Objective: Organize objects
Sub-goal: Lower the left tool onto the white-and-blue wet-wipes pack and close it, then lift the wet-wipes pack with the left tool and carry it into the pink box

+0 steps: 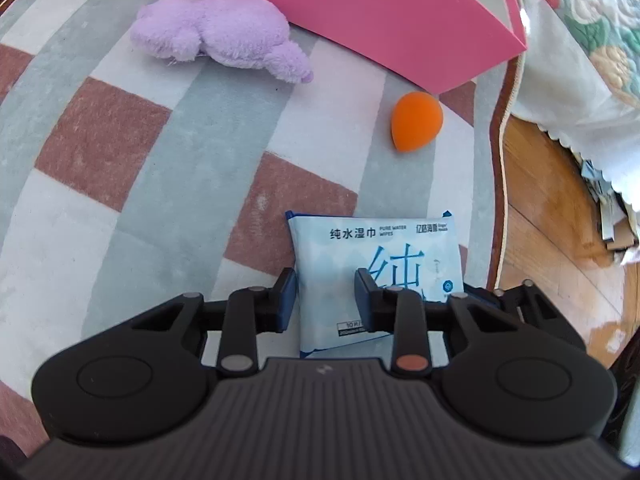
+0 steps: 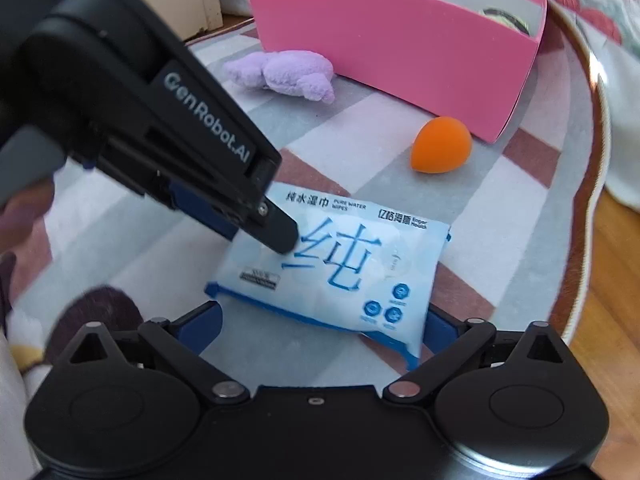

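Note:
A pale blue pack of wet wipes [image 1: 360, 248] lies on the checked rug [image 1: 120, 200]. My left gripper [image 1: 326, 296] is shut on the pack's left end, one finger at its edge and the other on its printed face. From the right wrist view the left gripper [image 2: 256, 232] comes in from the upper left and pinches the same pack [image 2: 340, 264]. My right gripper [image 2: 320, 332] stands wide open, its blue fingers on either side of the pack's near edge without touching it.
Past the pack lie an orange egg-shaped sponge [image 1: 416, 120] and a purple plush toy [image 1: 224, 32]. Behind them stands an open pink box [image 2: 400, 48] with a round item [image 2: 504, 20] inside. Wooden floor [image 1: 540, 200] and a floral bed cover [image 1: 580, 40] are on the right.

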Tool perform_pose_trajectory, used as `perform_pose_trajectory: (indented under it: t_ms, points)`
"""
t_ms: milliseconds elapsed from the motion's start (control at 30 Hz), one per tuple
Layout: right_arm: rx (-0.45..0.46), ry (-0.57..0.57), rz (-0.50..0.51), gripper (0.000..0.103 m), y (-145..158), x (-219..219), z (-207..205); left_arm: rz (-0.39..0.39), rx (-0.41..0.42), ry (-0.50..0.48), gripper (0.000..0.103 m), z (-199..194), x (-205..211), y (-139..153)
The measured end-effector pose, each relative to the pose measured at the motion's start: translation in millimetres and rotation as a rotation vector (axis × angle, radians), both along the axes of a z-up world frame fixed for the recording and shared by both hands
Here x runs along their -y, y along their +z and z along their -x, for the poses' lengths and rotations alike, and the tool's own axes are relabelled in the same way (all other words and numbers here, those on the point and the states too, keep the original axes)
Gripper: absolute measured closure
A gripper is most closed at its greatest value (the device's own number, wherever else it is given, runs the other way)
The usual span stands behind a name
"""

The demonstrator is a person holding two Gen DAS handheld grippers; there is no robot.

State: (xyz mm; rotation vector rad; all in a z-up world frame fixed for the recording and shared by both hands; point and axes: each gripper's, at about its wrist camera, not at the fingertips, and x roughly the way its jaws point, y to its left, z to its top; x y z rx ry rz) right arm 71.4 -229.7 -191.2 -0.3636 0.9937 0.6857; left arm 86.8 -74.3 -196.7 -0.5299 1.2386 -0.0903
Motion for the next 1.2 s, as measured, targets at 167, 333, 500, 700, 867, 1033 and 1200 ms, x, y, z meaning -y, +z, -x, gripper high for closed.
perform_pose_trajectory:
  t_ms: [167,333,500,700,867,1033,1200]
  points:
    - [-0.015,-0.038,-0.014,0.004,3.6,10.2,0.7,-0.031,0.021,-0.023,0.073,1.4,5.2,1.1]
    - [-0.027,-0.108,-0.042,0.023,3.9,19.0,-7.8,-0.053,0.050,-0.034,0.073,4.6,9.0,1.9]
    - [-0.036,-0.106,-0.076,0.034,7.1,20.1,-1.5,-0.092,0.077,-0.073,0.073,7.0,19.3,6.4]
    - [-0.085,-0.158,-0.083,0.037,17.2,12.0,8.6,-0.139,0.047,-0.125,0.073,15.1,22.1,23.3]
    - [-0.131,-0.176,-0.105,0.037,43.1,1.9,21.5,-0.190,0.039,-0.191,0.072,27.7,17.0,52.9]
    - [-0.148,-0.179,-0.107,0.033,73.3,-12.4,31.8,-0.206,0.049,-0.213,0.072,40.0,5.1,86.0]
    - [-0.147,-0.168,-0.146,0.030,103.0,-23.6,35.8,-0.213,0.081,-0.199,0.070,49.0,-11.6,116.6]
